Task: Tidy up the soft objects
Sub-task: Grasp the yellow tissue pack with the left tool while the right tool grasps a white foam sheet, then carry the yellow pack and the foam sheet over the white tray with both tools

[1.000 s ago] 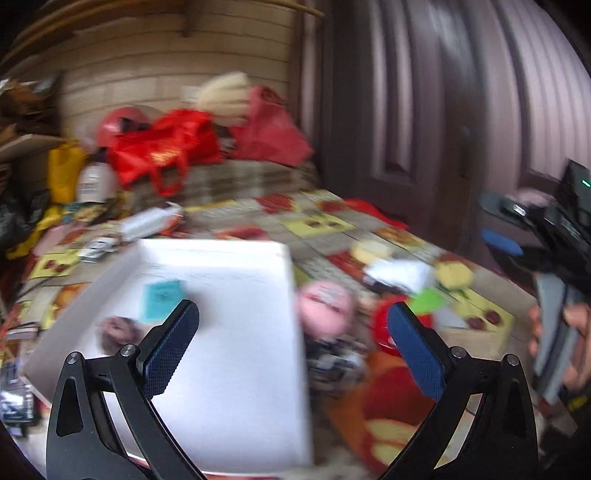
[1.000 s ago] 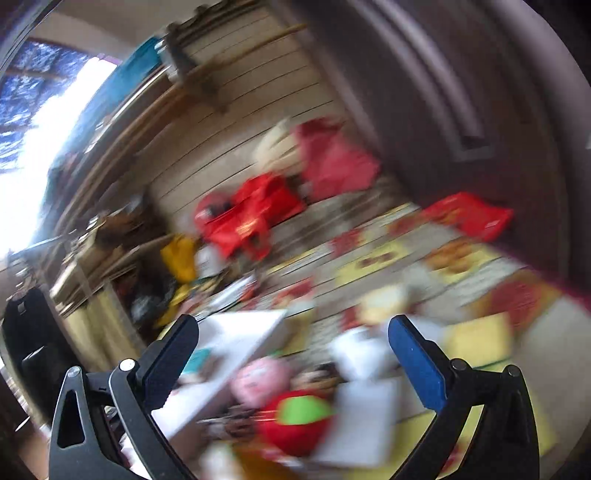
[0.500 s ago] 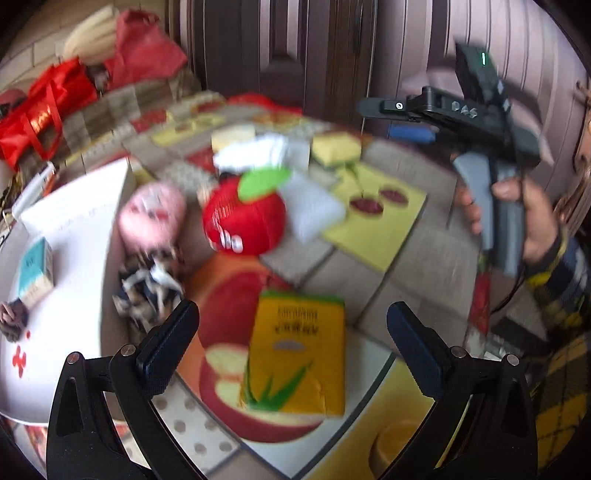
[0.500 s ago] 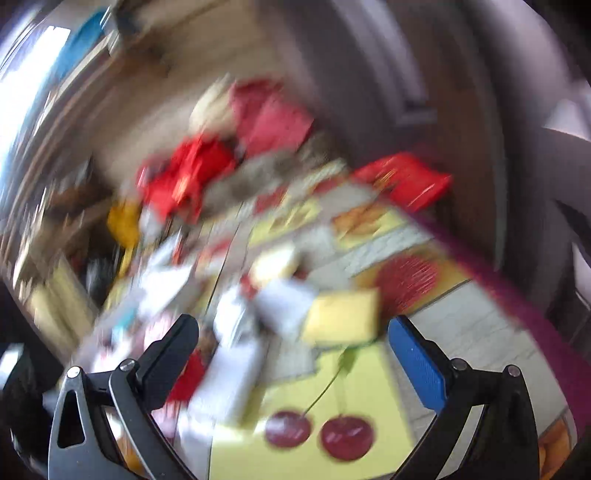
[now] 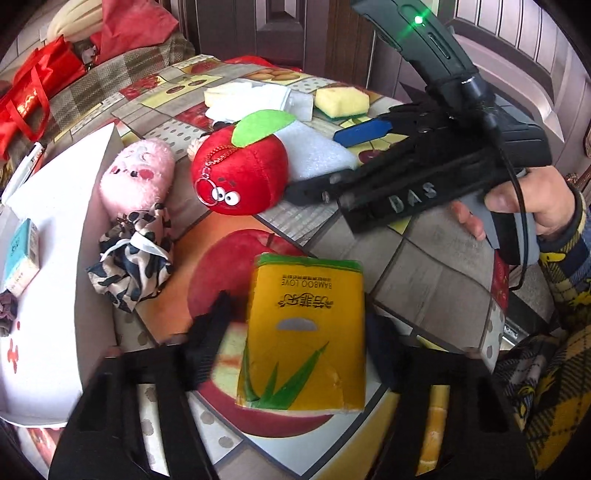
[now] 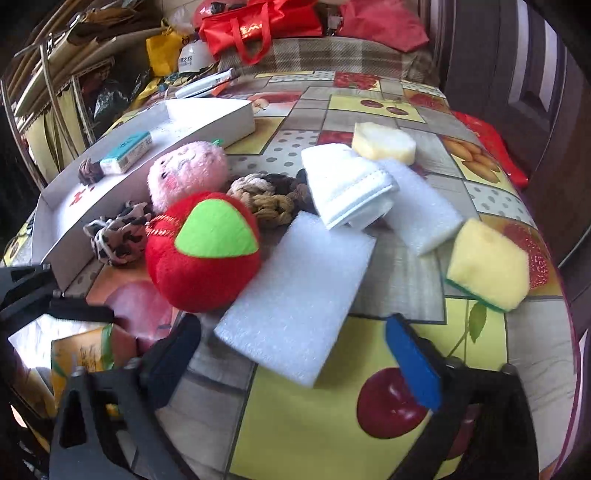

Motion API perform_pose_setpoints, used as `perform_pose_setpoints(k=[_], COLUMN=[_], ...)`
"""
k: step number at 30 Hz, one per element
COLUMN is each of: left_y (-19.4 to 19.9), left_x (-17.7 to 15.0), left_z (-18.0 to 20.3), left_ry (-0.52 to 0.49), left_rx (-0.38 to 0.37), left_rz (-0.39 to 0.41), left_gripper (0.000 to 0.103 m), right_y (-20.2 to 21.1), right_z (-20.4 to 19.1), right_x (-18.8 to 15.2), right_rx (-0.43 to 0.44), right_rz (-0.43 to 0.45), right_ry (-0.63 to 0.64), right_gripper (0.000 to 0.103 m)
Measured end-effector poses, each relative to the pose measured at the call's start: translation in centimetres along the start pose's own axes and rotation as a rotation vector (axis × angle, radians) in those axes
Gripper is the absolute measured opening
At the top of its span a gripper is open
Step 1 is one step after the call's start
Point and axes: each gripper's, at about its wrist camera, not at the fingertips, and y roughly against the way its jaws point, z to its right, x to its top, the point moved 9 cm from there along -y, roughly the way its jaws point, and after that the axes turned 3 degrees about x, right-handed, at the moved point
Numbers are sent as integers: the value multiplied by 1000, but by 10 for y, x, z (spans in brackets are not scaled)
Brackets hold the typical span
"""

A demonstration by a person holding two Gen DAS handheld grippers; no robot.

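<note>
A yellow tissue pack lies flat on the table between my left gripper's blurred fingers. The jaws are closing and a gap still shows on the pack's left side. My right gripper, held by a hand, points down at a white foam sheet. Its jaws are closing too, with the sheet's near corner between the fingers and untouched. In the left wrist view that right gripper hovers beside a red apple plush. A pink plush and a leopard scrunchie lie left of it.
A white box tray at the left holds a small teal carton. A folded white cloth, a knotted rope, a second foam piece and two yellow sponges crowd the table. Red bags sit behind.
Both grippers tipped down toward the table. The left jaws narrowed around the tissue pack. The right gripper swung in and dropped over the white foam sheet, its jaws narrowing.
</note>
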Motion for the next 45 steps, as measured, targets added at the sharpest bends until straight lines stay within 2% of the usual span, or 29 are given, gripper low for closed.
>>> perform_pose_setpoints(k=[1,2,5,7,11,12,14,15,17,20,22,25,30,33,38,45], left_y=[1,1,6,21,61,75,96,104,108,116,122,131,130,124,123,118], left_x=[0,0,-2,1,9,12,15,14,10,-2,-12,-22,-29,-31,-31,-26], left_z=[-2,-4,-4,-1,-3,-9,-28,-43,-75,-115,-136,-156,-176,-189,-202,-221], left_ry=[2,4,5,-4,-3,-1,21,53,146,298,347,412,411,436,428,414], left_rx=[3,0,5,-18,-46,-20,69,127,204,258,344,387,475,479,525,568], left_rz=[2,4,20,93,285,358,481,525,545,561,561,572,576,559,559,545], left_gripper=[49,49,49,49,49,49,49,49,49,49,49,49,49,49,49,49], right_y=[2,4,15,33,84,99,117,123,125,113,114,107,99,92,76,45], right_z=[2,5,19,31,40,40,36,33,21,7,2,-5,-19,-33,-58,-82], right_x=[0,1,-5,-11,-1,4,13,18,26,34,42,50,56,61,70,81], right_rx=[-5,-11,11,29,97,103,100,91,65,24,24,19,27,31,53,107], right_rz=[9,16,44,105,346,428,536,592,662,670,708,702,684,662,629,558], right_ry=[-3,-5,-76,-143,-215,-221,-217,-214,-205,-185,-184,-167,-128,-81,-5,10], right_gripper=[71,56,56,55,55,55,56,56,56,56,56,56,56,56,56,56])
